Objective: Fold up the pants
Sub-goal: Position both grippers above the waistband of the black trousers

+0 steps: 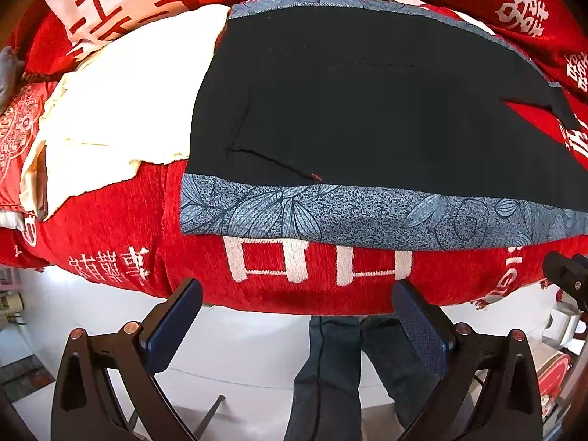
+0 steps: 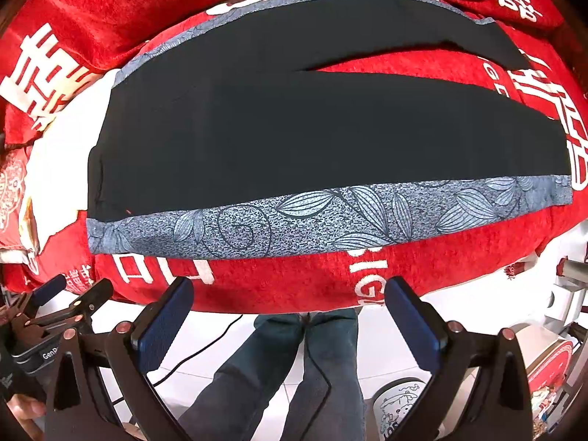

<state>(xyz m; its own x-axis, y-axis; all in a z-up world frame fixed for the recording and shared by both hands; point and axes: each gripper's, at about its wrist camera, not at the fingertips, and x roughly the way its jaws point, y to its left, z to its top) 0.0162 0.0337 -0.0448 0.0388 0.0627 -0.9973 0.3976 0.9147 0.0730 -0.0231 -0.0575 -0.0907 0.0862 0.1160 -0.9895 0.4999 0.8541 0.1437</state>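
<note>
Black pants (image 1: 367,103) with grey-blue leaf-print side stripes (image 1: 367,217) lie flat on a red patterned cloth (image 1: 121,217), waist to the left and legs to the right. In the right wrist view the pants (image 2: 294,139) show both legs spread slightly apart, with the near stripe (image 2: 330,217) along the front. My left gripper (image 1: 297,294) is open and empty, hovering just off the near edge of the surface. My right gripper (image 2: 288,292) is open and empty too, also just off the near edge.
A cream-white garment (image 1: 121,103) lies left of the pants' waist. The person's jeans-clad legs (image 2: 294,367) stand on white floor below the surface edge. The left gripper shows at the left in the right wrist view (image 2: 55,316). A patterned bucket (image 2: 397,411) stands on the floor.
</note>
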